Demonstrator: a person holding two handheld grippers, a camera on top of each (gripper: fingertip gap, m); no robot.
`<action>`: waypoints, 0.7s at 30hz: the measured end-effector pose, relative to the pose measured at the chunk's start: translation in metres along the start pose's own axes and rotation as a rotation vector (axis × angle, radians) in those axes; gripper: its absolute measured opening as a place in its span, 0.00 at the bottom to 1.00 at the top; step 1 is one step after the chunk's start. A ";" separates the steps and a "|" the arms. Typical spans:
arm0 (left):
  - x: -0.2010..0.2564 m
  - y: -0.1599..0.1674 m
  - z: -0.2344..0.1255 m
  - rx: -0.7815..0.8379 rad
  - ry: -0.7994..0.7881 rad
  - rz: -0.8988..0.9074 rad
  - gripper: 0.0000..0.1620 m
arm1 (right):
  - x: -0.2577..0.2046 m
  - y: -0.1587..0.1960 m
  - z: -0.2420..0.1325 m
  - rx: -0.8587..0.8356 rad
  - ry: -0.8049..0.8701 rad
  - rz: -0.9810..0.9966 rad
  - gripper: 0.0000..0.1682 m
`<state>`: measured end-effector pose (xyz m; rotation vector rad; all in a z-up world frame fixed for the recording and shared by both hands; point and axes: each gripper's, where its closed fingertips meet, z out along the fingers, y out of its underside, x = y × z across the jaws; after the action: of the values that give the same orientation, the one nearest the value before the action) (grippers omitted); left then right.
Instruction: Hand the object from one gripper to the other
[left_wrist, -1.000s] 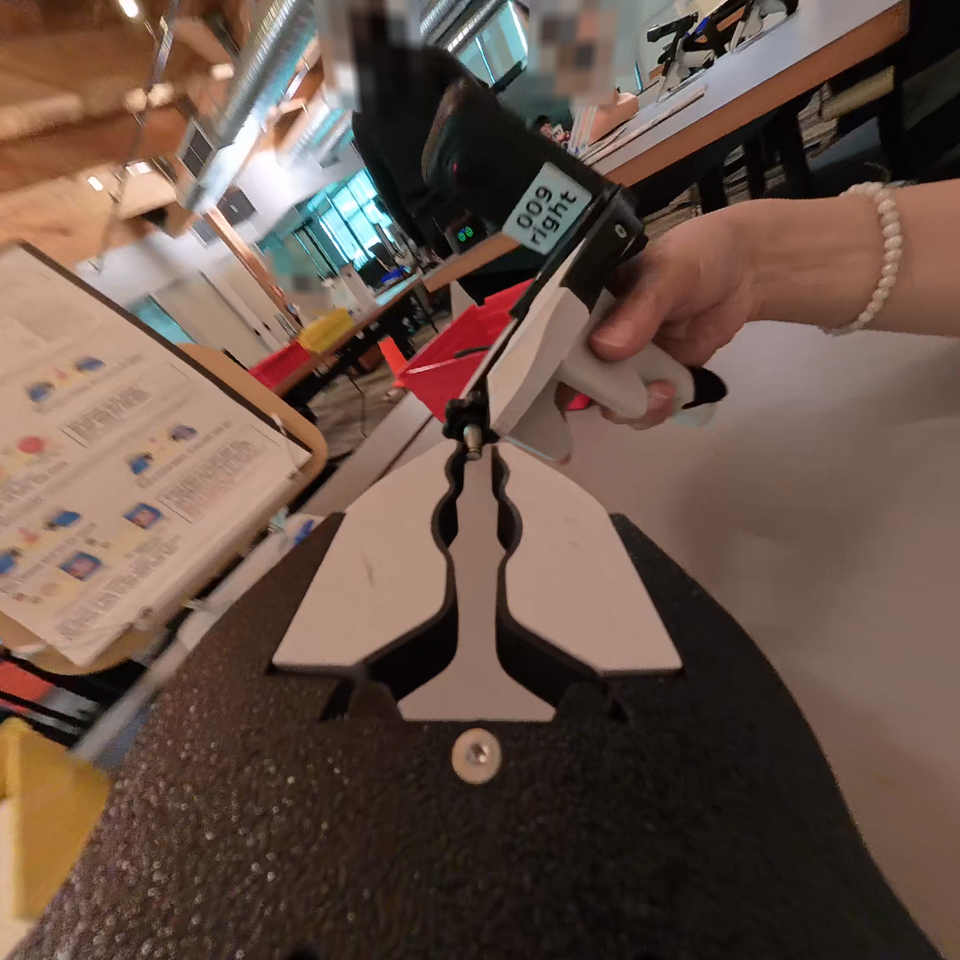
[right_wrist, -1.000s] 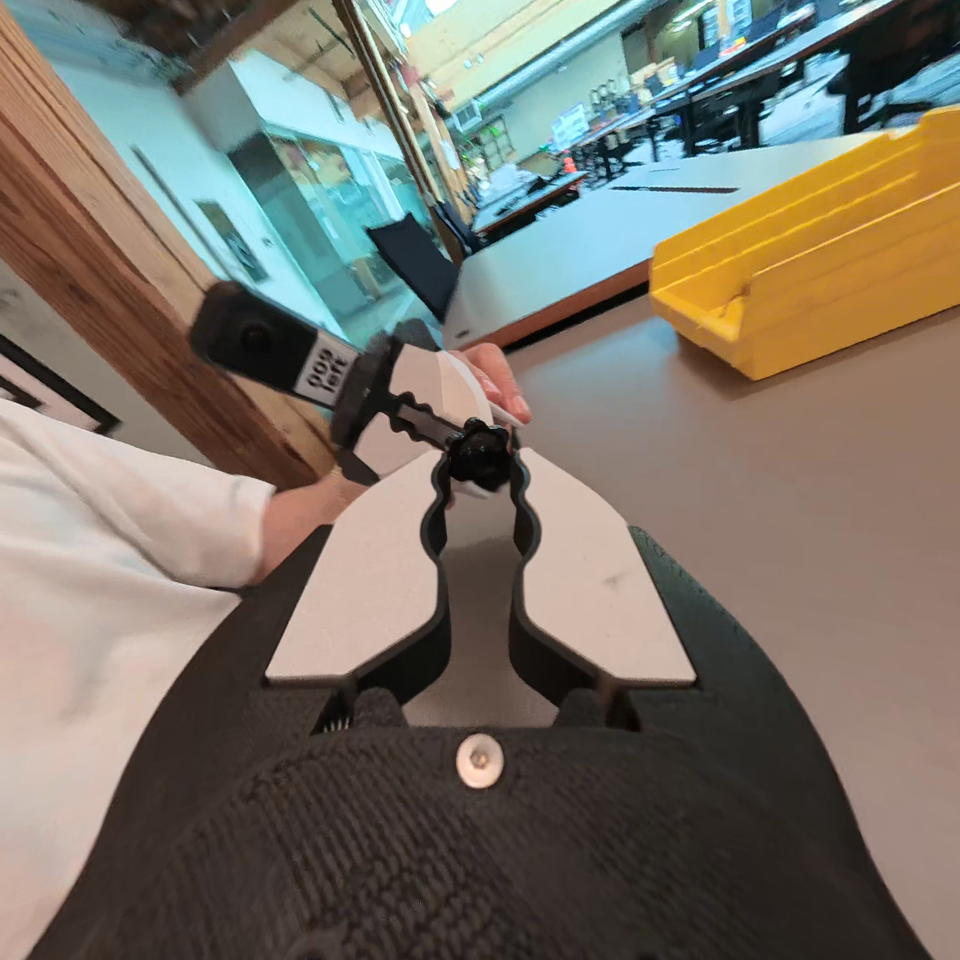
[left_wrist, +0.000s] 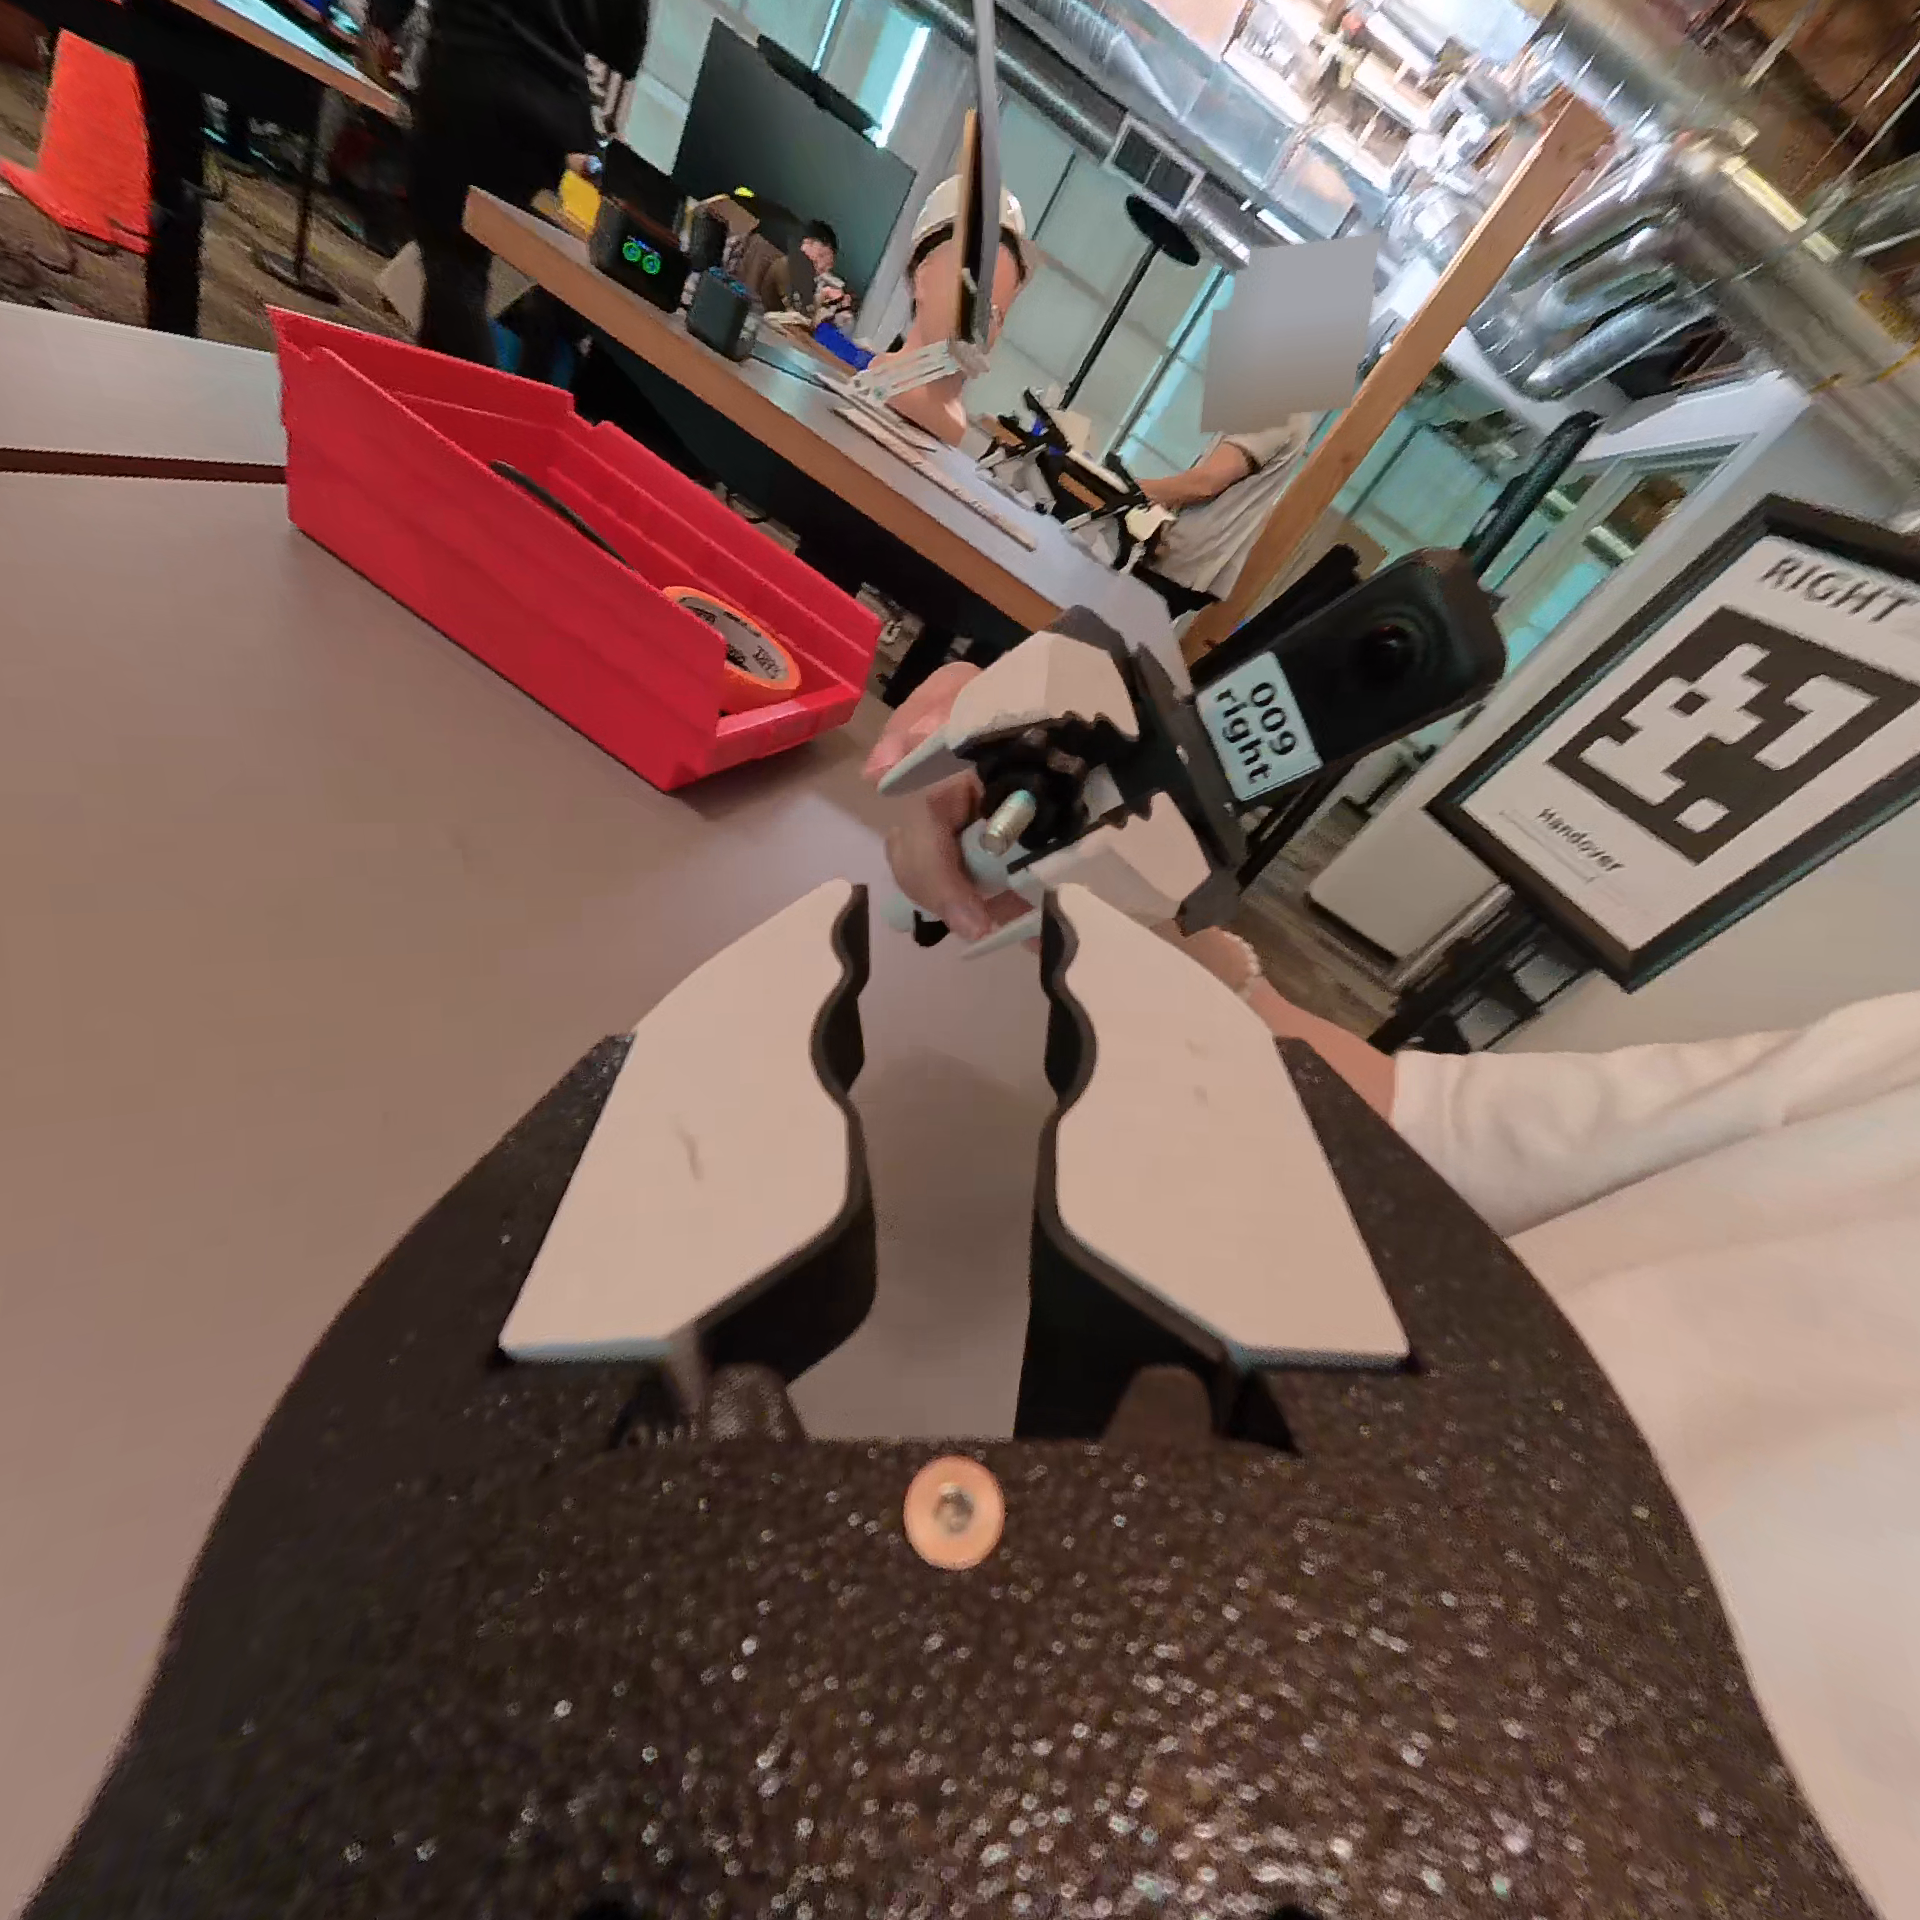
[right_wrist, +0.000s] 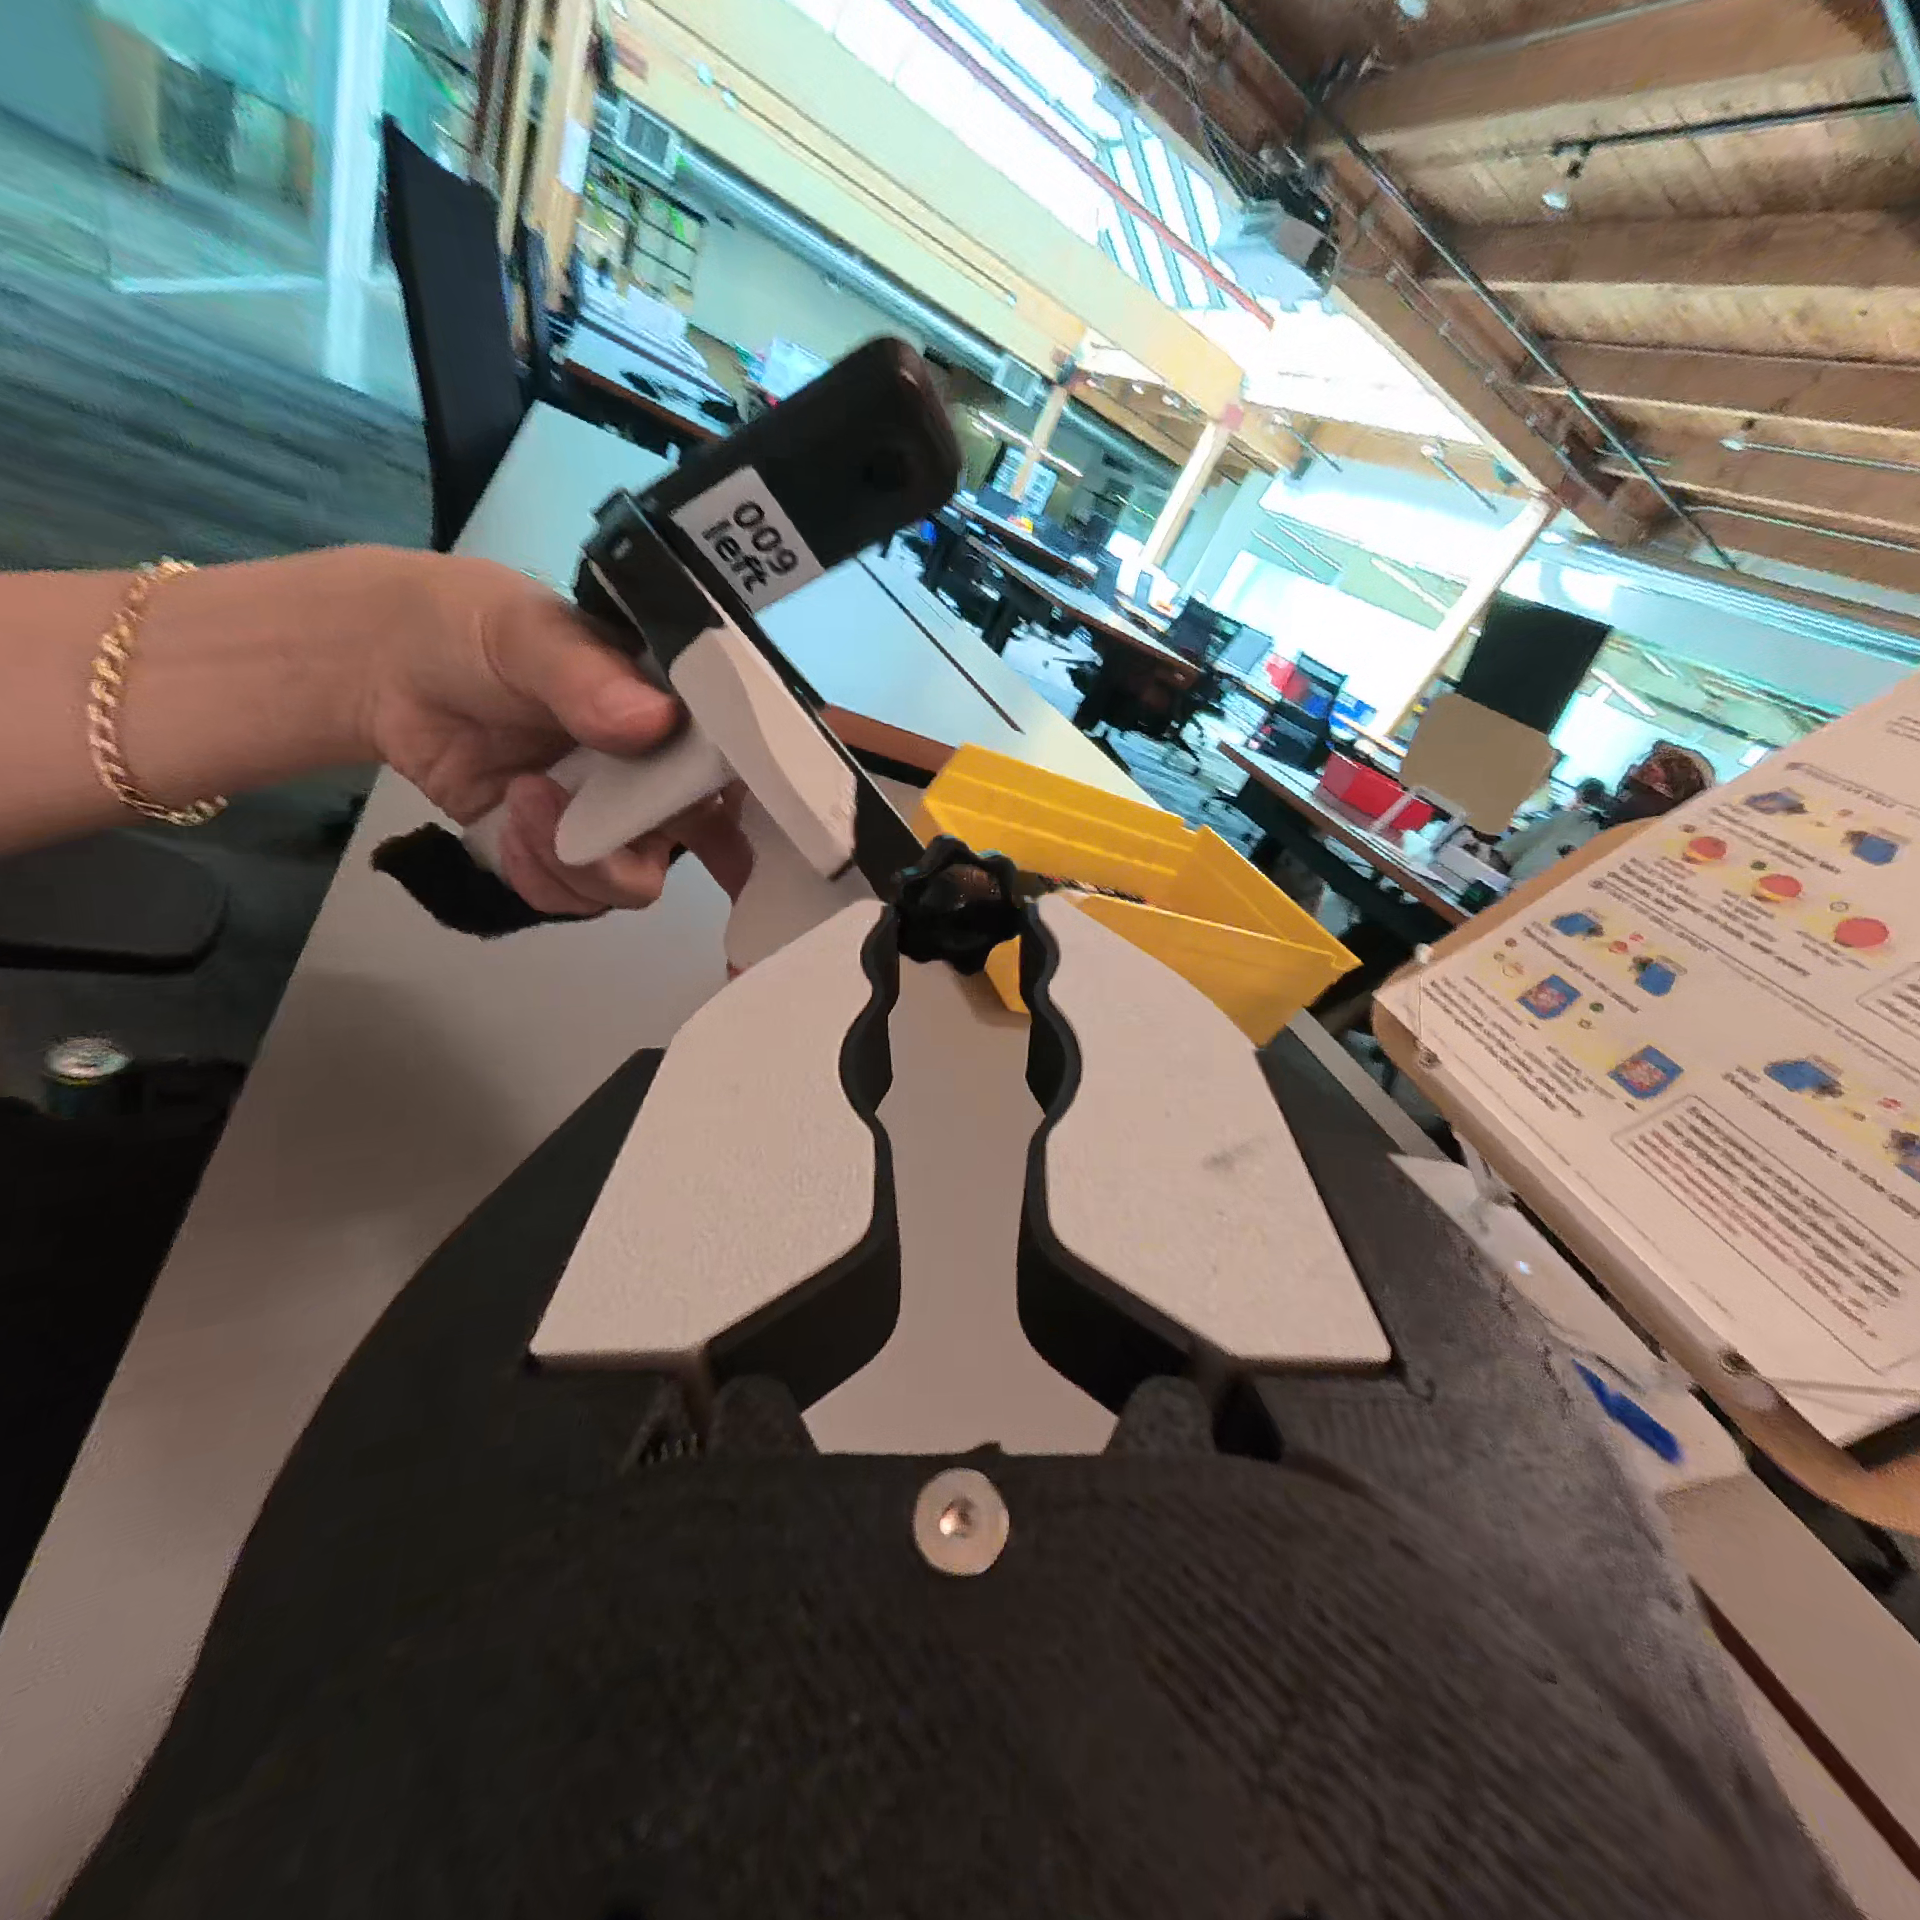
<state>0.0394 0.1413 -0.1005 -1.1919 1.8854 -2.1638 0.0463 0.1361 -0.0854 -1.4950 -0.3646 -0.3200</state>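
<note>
Left gripper (left_wrist: 948, 914): jaws are standing released with a wide gap and nothing between them, only bare table (left_wrist: 260, 935) showing through. Just past its tips the right gripper (right_wrist: 958, 920) is clenching the knob (right_wrist: 951, 894), a black star head with a threaded steel stud (left_wrist: 1008, 831). The head is sitting between the fingertips and is held up off the table. In the left wrist view the stud is pointing back toward the left tips. The right fingers and the right hand (left_wrist: 935, 862) are hiding most of the head there. A white sleeve (left_wrist: 1610, 1122) is filling the lower right edge. In the right wrist view the left gripper is showing side-on just behind the knob, gripped by the left hand (right_wrist: 499, 717), and it is covering part of the yellow bin (right_wrist: 1122, 862). I cannot tell whether its tip is touching the knob. An instruction sheet (right_wrist: 1714, 1039) on a board is leaning in at right. Farther off in the left view, a red bin (left_wrist: 499, 540) is holding an orange tape roll (left_wrist: 743, 655), and a framed marker sign (left_wrist: 1714, 748) is standing at right. Versus 1.0 s ago: the left jaws, then nearly closed on the stud, are now spread and off it. The right tips are staying around the head, so the knob is now with the right alone. Both views are also swinging to new backgrounds.
</note>
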 end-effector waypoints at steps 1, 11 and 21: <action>0.000 -0.002 -0.001 0.011 0.021 -0.018 0.19 | 0.000 0.000 0.004 0.008 -0.009 0.001 0.13; -0.001 -0.002 -0.005 -0.004 0.139 -0.089 0.14 | -0.017 0.005 0.012 0.009 -0.043 -0.068 0.13; 0.021 0.005 0.023 -0.059 0.297 -0.027 0.06 | -0.006 0.002 -0.010 -0.021 0.037 -0.112 0.13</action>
<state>0.0350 0.1105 -0.0944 -0.9520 2.0639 -2.4324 0.0421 0.1264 -0.0897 -1.4902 -0.4171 -0.4411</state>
